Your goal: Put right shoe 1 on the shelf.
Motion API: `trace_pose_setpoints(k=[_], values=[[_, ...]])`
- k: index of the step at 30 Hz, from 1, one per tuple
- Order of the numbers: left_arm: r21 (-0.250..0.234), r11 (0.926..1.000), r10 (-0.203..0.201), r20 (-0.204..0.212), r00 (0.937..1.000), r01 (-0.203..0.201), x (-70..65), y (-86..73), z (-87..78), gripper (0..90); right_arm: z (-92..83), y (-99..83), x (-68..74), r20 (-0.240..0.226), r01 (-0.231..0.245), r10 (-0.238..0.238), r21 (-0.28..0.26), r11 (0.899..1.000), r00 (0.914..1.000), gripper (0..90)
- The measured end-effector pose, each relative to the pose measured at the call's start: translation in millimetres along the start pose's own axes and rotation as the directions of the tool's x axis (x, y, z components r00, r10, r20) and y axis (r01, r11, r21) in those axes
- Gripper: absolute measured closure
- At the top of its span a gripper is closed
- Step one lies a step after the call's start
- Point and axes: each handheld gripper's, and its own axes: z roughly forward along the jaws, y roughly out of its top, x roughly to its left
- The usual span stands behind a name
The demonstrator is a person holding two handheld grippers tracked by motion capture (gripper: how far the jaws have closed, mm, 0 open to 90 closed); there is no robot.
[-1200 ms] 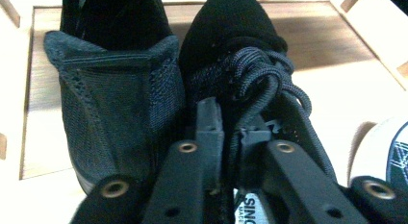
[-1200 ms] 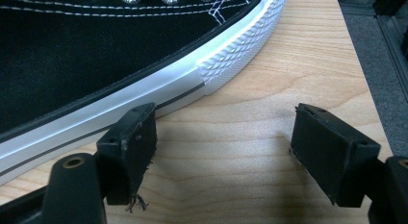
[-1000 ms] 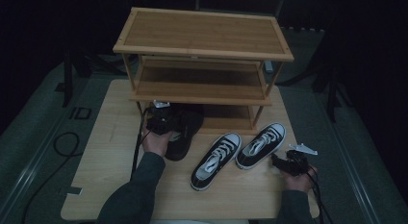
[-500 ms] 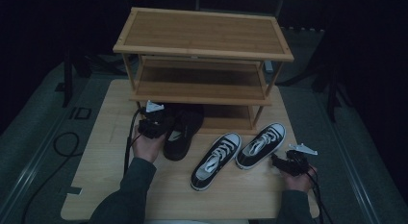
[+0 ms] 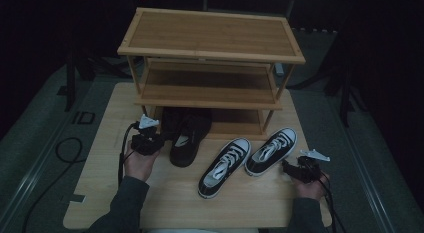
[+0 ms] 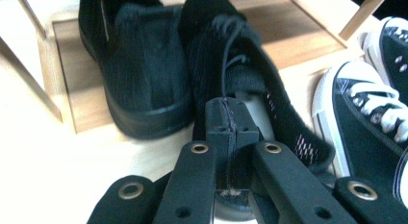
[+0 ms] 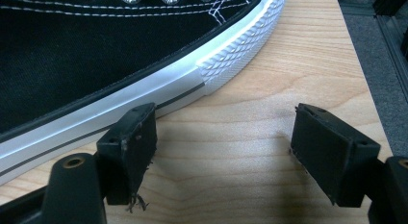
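Just closing at the left: left gripper (image 5: 145,142) with jaws brought fully together, pads meeting face to face in the left gripper view, nothing seen pinched between them. Drawn back to the left and now just beside the black shoe (image 5: 186,140) rather than over it, no longer in contact as far as the high view tells. Leaves that shoe lying toe-first under the wooden rack (image 5: 210,35), heel still out on the table (image 5: 105,158), next to its partner (image 6: 130,75), which already sits on the bottom shelf. Probably means a release, with this shoe only partly stowed and perhaps needing a further push. Further right, two black-and-white sneakers (image 5: 225,165) (image 5: 272,150) side by side on the tabletop, untouched, not yet shelved. At the right edge, right gripper (image 5: 295,169) resting low on the wood with jaws spread wide, empty, the nearer sneaker's white sole just beside one pad. Underneath, pale wood-grain tabletop, bare apart from the shoes and rack. Around it, grey floor (image 5: 40,143) with a looped cable (image 5: 62,148) at left, dark room beyond.
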Motion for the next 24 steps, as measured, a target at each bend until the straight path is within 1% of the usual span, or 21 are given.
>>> trace_pose_setpoints(k=[4, 8, 10, 14, 17, 21, 22, 24], values=[[0.021, 0.9998, -0.007, 0.001, 1.0000, 0.007, 0.9, -13.1, 1.9, 90.0, 0.0, 0.0, 0.0, 0.000, 0.000, 0.000, 0.000, 1.000, 1.0000, 23.9], [0.053, 0.9985, -0.007, 0.003, 1.0000, 0.007, 0.7, -27.1, 5.7, 89.8, 0.0, 0.0, 0.0, 0.000, 0.000, 0.000, 0.000, 1.000, 1.0000, 23.9], [0.067, 0.9976, -0.016, 0.010, 0.9998, 0.015, 0.2, -34.1, 7.6, 89.8, 0.0, 0.0, 0.1, 0.000, 0.000, 0.000, 0.000, 1.000, 1.0000, 23.9], [0.102, 0.9948, -0.001, 0.016, 0.9999, -0.001, -4.6, -46.2, 12.5, 89.8, 0.0, 0.0, 0.2, 0.000, -0.001, 0.001, 0.000, 1.000, 1.0000, 23.9], [0.119, 0.9928, 0.012, 0.023, 0.9997, -0.015, -10.3, -52.9, 15.2, 89.8, 0.0, 0.0, 0.2, 0.000, -0.001, 0.001, 0.000, 1.000, 1.0000, 23.9], [0.142, 0.9890, 0.040, 0.026, 0.9989, -0.043, -17.0, -57.1, 19.1, 89.8, 0.0, 0.0, 0.2, 0.000, -0.001, 0.001, 0.000, 1.000, 1.0000, 23.9], [0.146, 0.9883, 0.040, 0.032, 0.9987, -0.044, -18.2, -57.6, 20.3, 89.8, 0.0, 0.0, 0.2, 0.000, -0.002, 0.002, -0.001, 1.000, 1.0000, 23.9], [0.155, 0.9862, 0.055, 0.025, 0.9982, -0.058, -20.7, -58.0, 22.5, 89.8, -0.1, 0.0, 0.2, 0.000, -0.001, 0.001, 0.000, 1.000, 1.0000, 23.9]])
